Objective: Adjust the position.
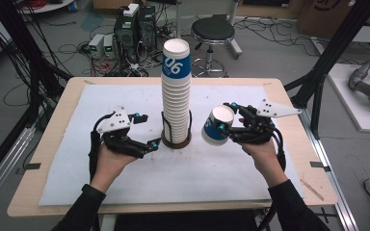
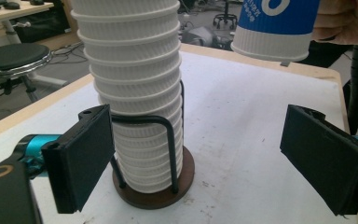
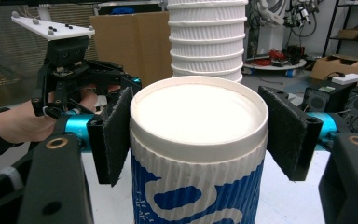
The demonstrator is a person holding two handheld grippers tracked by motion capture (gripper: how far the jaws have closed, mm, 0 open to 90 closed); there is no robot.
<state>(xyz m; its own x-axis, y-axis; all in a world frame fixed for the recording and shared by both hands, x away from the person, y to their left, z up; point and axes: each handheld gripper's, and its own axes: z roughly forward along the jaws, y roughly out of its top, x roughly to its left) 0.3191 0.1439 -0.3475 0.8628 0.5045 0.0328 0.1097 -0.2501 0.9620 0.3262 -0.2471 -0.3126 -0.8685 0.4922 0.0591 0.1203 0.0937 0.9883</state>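
A wooden table [image 1: 53, 120] covered by a white sheet [image 1: 125, 183] spreads under both grippers. Just beyond and to the right of the left gripper [image 1: 143, 130] stands a tall stack of ribbed white paper cups [image 1: 176, 96], upright in a black wire holder [image 2: 168, 140] on a round brown base [image 2: 168, 191]; the topmost cup of the stack wears a blue band with white numerals. The stack rises between the two grippers, closer to the left one.

The right gripper [image 1: 225, 129] grips a single blue-and-white paper cup [image 1: 217, 126], its black pads [image 3: 112, 135] pressing the ribbed wall just below the rim on either side. The cup is tilted, its open mouth turned up and back toward the person, and it hangs above the sheet, just to the right of the stack and apart from it.

The left gripper stands wide, with nothing between its jaws; in its own view the left pad [image 2: 81, 154] sits just in front of the holder, not touching it that can be told.
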